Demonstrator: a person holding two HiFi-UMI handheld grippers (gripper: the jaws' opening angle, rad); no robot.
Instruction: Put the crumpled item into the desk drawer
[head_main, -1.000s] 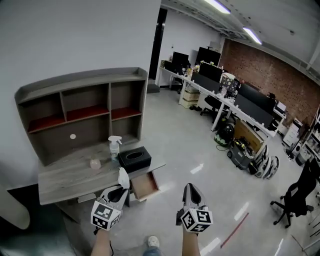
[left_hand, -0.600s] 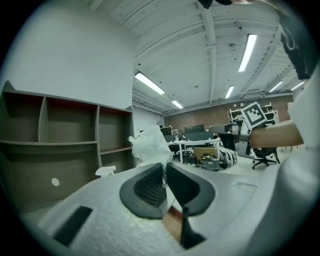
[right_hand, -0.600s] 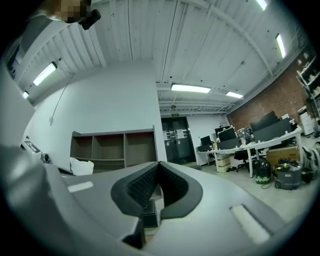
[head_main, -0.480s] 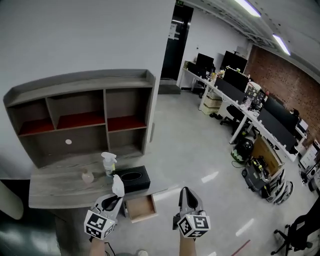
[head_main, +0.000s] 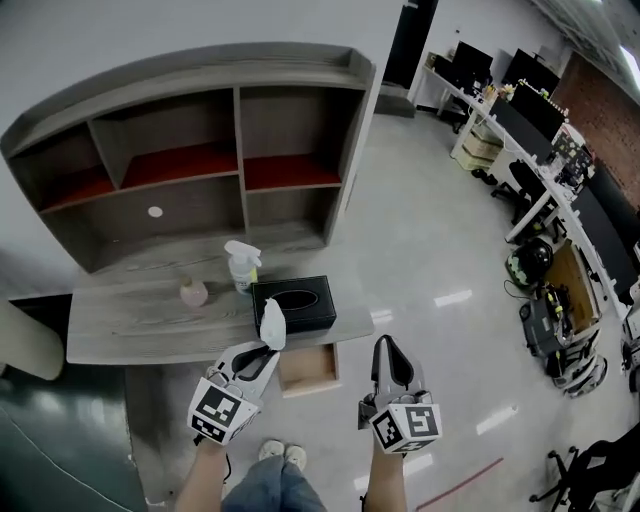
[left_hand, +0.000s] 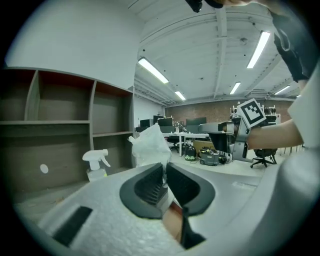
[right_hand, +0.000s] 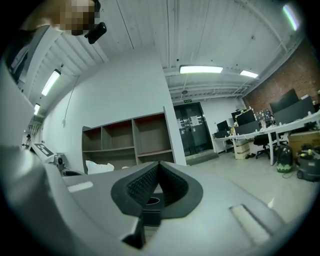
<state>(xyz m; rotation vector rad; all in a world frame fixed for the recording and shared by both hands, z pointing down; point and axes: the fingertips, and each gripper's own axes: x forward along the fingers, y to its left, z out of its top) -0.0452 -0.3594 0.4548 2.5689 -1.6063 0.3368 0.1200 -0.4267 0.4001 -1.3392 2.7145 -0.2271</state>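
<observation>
Pinches a crumpled white tissue (head_main: 271, 322) in the left tongs (head_main: 263, 349), pads closed on its lower end, with the bulk of it sticking up past the tips. Holds it in the air just in front of the black tissue box (head_main: 293, 305), by the box's near left corner in the head view; cannot tell from there whether paper and box touch. Holds the right tongs (head_main: 386, 345) closed and empty, pads together with nothing between them, to the right of the black tissue box and nearer the person, past the edge of the worktop (head_main: 130, 325).

Shows the desk drawer (head_main: 308, 368) pulled open just below and in front of the black tissue box, light wood inside. Has the tissue outside that drawer, up at the level of the box.

Shows the black tissue box itself on the right end of the worktop, close to the front edge. Sets a spray bottle (head_main: 241, 266) upright just behind the box's left end, and a small pink jar (head_main: 193, 293) further left of the box, apart from the bottle. Backs the box with a shelf unit (head_main: 200, 150), red-lined in its upper compartments. Puts rows of office desks (head_main: 520, 130) well off to the right behind the box, across a shiny grey floor.
</observation>
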